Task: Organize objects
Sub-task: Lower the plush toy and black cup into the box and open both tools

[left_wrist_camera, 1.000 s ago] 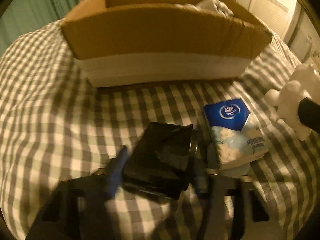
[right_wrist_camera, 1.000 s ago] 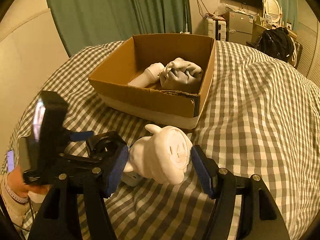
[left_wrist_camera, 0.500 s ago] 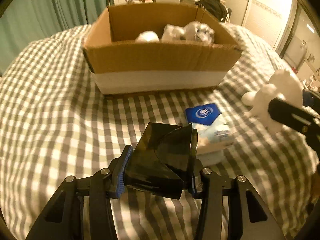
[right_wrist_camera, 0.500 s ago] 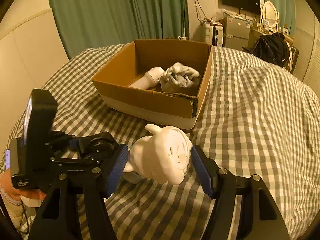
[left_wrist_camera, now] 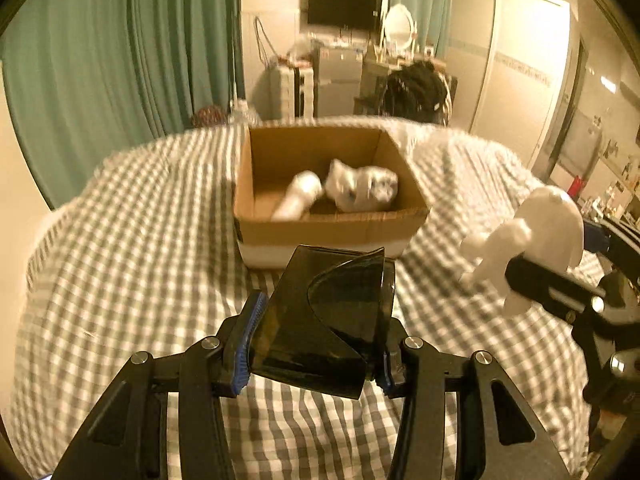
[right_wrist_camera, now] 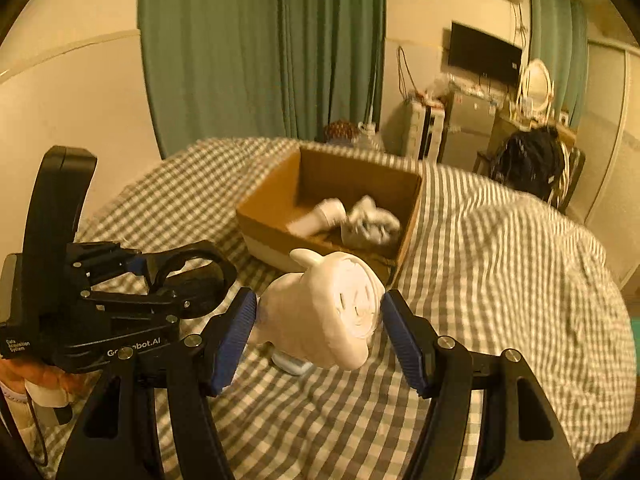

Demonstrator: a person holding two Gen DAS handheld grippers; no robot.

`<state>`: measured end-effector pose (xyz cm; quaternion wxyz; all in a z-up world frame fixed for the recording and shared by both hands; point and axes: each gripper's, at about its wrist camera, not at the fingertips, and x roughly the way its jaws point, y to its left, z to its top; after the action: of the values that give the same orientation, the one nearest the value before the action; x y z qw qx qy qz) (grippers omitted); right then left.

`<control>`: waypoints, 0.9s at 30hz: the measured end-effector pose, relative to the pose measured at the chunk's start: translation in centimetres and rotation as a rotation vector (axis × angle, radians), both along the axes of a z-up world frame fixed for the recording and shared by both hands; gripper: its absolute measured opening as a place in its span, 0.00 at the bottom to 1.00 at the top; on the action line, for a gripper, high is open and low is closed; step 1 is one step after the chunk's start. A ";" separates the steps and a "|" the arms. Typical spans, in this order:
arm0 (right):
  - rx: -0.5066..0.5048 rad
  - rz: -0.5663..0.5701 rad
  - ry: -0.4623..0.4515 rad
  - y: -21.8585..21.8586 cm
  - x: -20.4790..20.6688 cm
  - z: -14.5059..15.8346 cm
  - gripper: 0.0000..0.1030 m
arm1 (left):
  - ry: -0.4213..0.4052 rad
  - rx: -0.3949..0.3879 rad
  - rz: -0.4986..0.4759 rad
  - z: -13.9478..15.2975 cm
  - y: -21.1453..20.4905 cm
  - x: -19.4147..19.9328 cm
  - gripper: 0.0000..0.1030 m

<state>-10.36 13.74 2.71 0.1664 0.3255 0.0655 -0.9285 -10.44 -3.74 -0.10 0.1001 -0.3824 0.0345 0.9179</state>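
My left gripper is shut on a dark smoky plastic container and holds it above the checked bedspread, short of the open cardboard box. My right gripper is shut on a white plush toy, also lifted; the toy shows at the right in the left wrist view. The box holds a white bottle and a bundle of white cloth. The left gripper's body shows at the left of the right wrist view.
A blue and white tissue pack lies on the bedspread, partly hidden under the plush toy. The checked bedspread spreads around the box. Green curtains and cluttered furniture stand behind the bed.
Both grippers have risen and tilted up with their objects, so the box now looks farther away and its inside shows. The tissue pack has dropped out of the left wrist view.
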 end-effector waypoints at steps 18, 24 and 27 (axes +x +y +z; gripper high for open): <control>-0.082 0.027 0.169 -1.8 -3.2 8.0 0.63 | 0.173 0.047 0.033 7.7 -0.7 -7.3 0.47; -0.092 0.019 0.153 -2.2 -7.8 7.6 0.63 | 0.144 0.047 0.012 6.0 -0.3 -12.4 0.47; -0.090 0.010 0.131 -2.3 -10.9 6.5 0.63 | 0.129 0.038 0.008 4.7 -0.2 -14.8 0.47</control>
<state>-21.28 11.48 9.25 0.1809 0.2558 0.0360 -0.9490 -25.27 -3.93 4.61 0.1015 -0.3206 0.0220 0.9415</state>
